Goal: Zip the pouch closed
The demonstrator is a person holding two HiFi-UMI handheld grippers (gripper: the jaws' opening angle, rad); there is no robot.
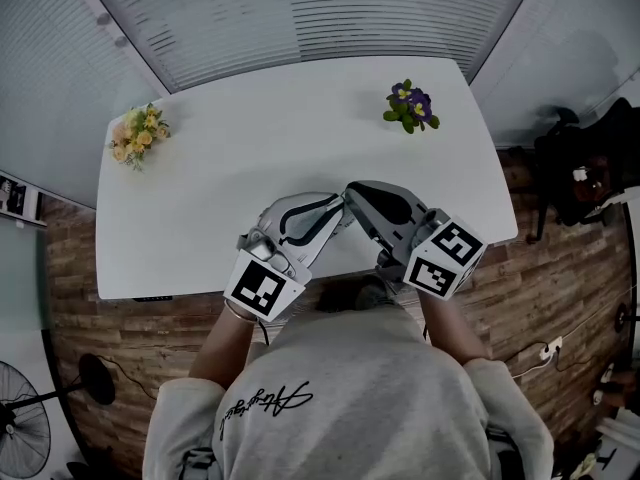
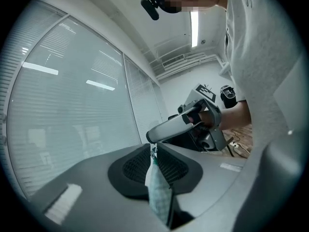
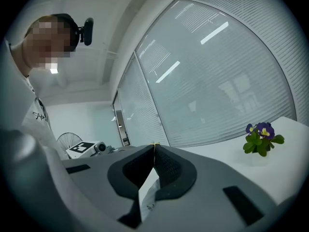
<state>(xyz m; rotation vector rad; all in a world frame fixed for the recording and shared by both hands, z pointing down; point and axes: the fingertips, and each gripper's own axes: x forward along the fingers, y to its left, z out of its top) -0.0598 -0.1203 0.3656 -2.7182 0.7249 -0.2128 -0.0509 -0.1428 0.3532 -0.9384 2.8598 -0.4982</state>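
The head view looks down on the white table. The left gripper and the right gripper meet tip to tip over the middle of the table's near edge. In this view they hide the pouch. Only this view shows the yellow flowers at the table's far left corner. The purple flowers sit near its far right corner.

The left gripper view shows the pouch best. It is pale with a fine check pattern. It stands on edge, with its thin side to the camera. The left fingers are clamped on it. The right gripper comes in from the other side. Its tip is at the pouch's top end, where a small tab hangs.

The right gripper view shows its own fingers pressed tight together. A white strip with tiny dark print sits between them. I cannot tell which part of the pouch this strip is.

Both grippers are right at the table's near edge. The person is just behind them. Both bunches of flowers are well apart from the grippers, with wide white table between. Blinds run along behind the table's far edge.
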